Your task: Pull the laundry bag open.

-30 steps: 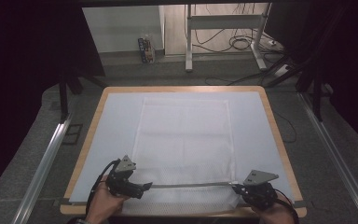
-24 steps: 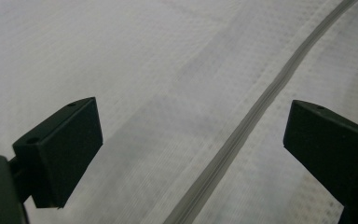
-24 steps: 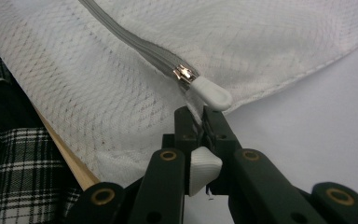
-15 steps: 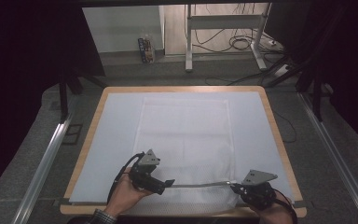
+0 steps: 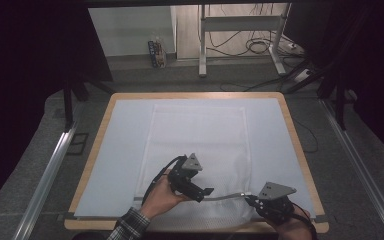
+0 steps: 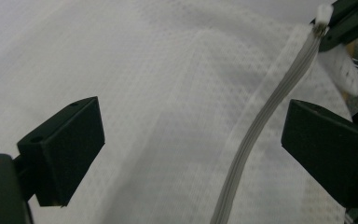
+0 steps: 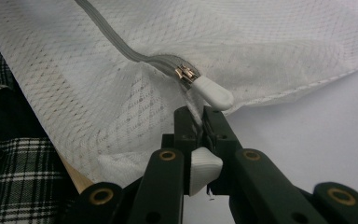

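A white mesh bag (image 5: 200, 135) lies flat on the pale mat (image 5: 120, 150) of the table. Its grey zipper (image 5: 227, 196) runs along the near edge. My right gripper (image 5: 250, 199) is shut on the bag's fabric (image 7: 198, 122) at the zipper's end, just behind the metal slider (image 7: 186, 73) and its white pull tab (image 7: 213, 93). My left gripper (image 5: 203, 192) hovers over the near middle of the bag, jaws open. In the left gripper view the zipper (image 6: 256, 126) passes between the open jaws (image 6: 193, 149), untouched, up to the right gripper (image 6: 349, 18).
The table's wooden rim (image 5: 105, 107) frames the mat. Metal rails run along the left side (image 5: 45, 175) and the right side (image 5: 360, 170). Desk legs and cables (image 5: 240, 45) and a small carton (image 5: 156, 52) stand on the floor behind. A plaid sleeve (image 5: 130, 222) enters from below.
My left gripper has moved right along the bag's near edge, from the near-left corner to the middle, rising a little. The right gripper has kept still, shut on the zipper's end.
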Motion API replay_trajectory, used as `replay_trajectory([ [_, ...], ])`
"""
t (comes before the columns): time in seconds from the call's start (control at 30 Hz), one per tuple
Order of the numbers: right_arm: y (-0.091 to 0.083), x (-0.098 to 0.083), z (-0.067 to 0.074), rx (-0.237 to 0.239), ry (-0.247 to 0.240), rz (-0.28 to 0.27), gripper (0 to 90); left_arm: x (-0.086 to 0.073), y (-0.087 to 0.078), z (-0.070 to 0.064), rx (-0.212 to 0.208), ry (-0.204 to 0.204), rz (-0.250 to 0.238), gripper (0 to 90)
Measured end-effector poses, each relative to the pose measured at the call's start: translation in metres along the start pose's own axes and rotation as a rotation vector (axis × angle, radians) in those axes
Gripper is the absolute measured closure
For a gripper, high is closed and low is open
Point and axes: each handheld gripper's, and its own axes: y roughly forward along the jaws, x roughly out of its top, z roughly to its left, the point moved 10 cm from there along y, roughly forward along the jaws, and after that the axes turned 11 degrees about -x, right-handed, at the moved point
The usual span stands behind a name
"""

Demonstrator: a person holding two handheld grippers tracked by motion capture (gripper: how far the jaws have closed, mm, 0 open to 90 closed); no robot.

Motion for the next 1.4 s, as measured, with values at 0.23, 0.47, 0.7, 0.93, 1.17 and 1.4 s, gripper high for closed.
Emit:
replay_trajectory([
  [0.23, 0.000, 0.000, 0.000, -0.002, -0.002, -0.002, 84.4, 0.034, 0.030, -0.013, -0.041, 0.085, 0.029, 4.4],
  [0.47, 0.000, 0.000, -0.001, -0.001, -0.004, -0.001, 84.4, 0.060, 0.056, -0.026, -0.052, 0.141, 0.023, 2.4],
  [0.7, 0.000, -0.001, -0.001, -0.001, -0.006, 0.006, 84.4, 0.073, 0.075, -0.035, -0.072, 0.167, 0.034, 2.4],
  [0.93, -0.001, -0.001, -0.002, -0.004, -0.007, 0.002, 84.3, 0.069, 0.082, -0.032, -0.052, 0.162, 0.044, 2.3],
  [1.17, -0.001, -0.001, -0.001, -0.008, -0.008, 0.002, 84.3, 0.068, 0.071, -0.023, -0.021, 0.148, 0.036, 2.6],
  [1.4, 0.000, -0.001, -0.002, -0.021, -0.019, 0.003, 84.2, 0.057, 0.057, -0.018, -0.013, 0.149, 0.039, 5.4],
])
